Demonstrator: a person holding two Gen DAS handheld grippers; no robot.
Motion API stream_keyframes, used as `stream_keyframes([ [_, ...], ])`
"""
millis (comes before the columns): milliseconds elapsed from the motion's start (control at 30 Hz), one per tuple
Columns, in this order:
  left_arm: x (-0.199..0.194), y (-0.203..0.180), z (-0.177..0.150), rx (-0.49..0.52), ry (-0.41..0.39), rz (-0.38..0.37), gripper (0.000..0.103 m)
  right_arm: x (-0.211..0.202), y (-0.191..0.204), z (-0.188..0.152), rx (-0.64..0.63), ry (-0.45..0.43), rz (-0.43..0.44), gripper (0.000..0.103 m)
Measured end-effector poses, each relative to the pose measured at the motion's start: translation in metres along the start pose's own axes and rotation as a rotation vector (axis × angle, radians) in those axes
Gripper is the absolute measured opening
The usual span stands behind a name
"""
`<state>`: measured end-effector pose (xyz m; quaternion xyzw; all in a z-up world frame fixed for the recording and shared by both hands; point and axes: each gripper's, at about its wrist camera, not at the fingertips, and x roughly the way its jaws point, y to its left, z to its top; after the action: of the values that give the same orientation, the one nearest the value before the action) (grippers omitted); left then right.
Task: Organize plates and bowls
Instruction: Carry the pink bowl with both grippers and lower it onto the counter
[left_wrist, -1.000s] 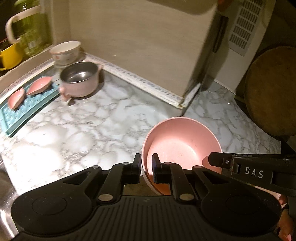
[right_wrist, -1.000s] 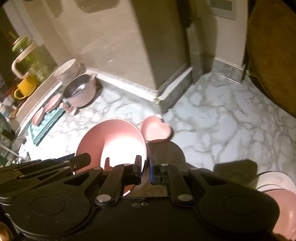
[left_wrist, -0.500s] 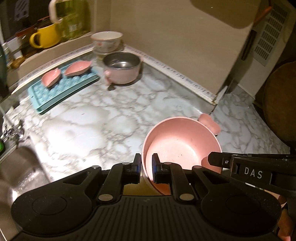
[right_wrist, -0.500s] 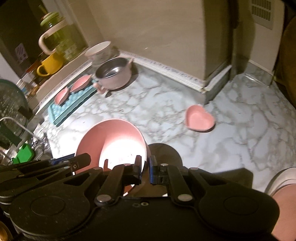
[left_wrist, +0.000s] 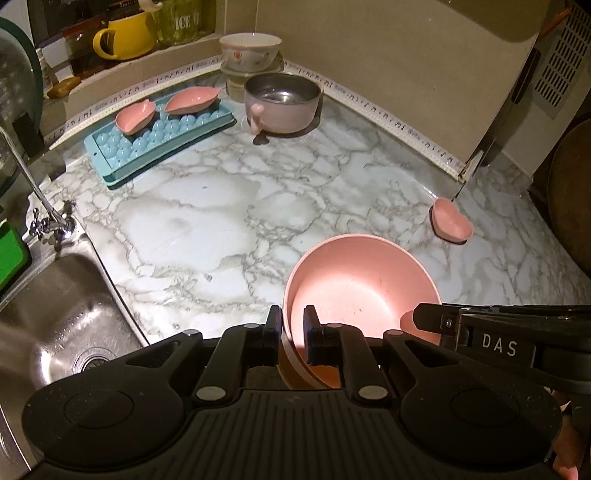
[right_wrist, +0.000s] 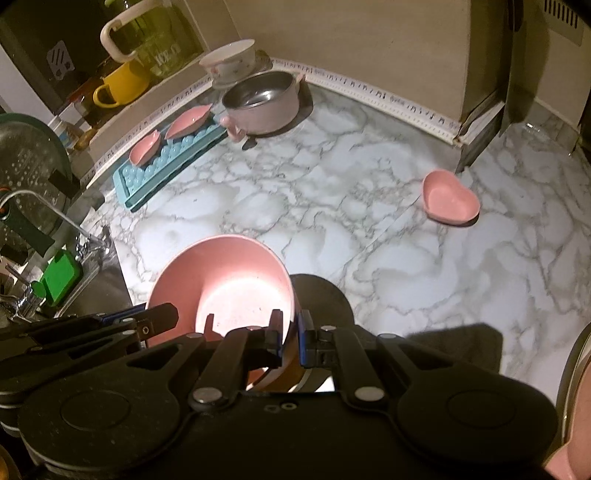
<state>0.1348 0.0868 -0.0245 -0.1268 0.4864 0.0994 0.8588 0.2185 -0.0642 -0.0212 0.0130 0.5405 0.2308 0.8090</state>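
A large pink bowl (left_wrist: 358, 280) (right_wrist: 229, 280) hangs above the marble counter, carried by both grippers. My left gripper (left_wrist: 292, 328) is shut on its left rim and my right gripper (right_wrist: 291, 334) is shut on its right rim. A small pink heart-shaped dish (left_wrist: 451, 221) (right_wrist: 448, 199) lies on the counter to the right. A steel-lined pink pot (left_wrist: 282, 101) (right_wrist: 262, 103) stands at the back, with a white flowered bowl (left_wrist: 250, 50) (right_wrist: 231, 61) behind it. Two pink leaf-shaped dishes (left_wrist: 135, 118) (right_wrist: 188, 120) rest on a blue tray (left_wrist: 147, 153) (right_wrist: 166, 173).
A steel sink (left_wrist: 55, 325) with a tap (left_wrist: 44, 218) lies at the left, a green sponge (right_wrist: 61, 277) beside it. A yellow mug (left_wrist: 123, 33) (right_wrist: 118, 83) and a glass jug (right_wrist: 147, 40) stand on the back ledge. A round wooden board (left_wrist: 572, 199) leans at the right.
Both grippers have carried the pink bowl leftward over the counter; the sink and tap have come into view and the heart dish has dropped away to the right.
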Motion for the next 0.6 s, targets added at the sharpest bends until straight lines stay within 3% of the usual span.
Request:
stream_keyframes([
  [600, 0.019, 0.004, -0.007, 0.005, 0.048, -0.008, 0.011, 0.017, -0.005, -0.008, 0.026, 0.061, -0.002, 0.009],
])
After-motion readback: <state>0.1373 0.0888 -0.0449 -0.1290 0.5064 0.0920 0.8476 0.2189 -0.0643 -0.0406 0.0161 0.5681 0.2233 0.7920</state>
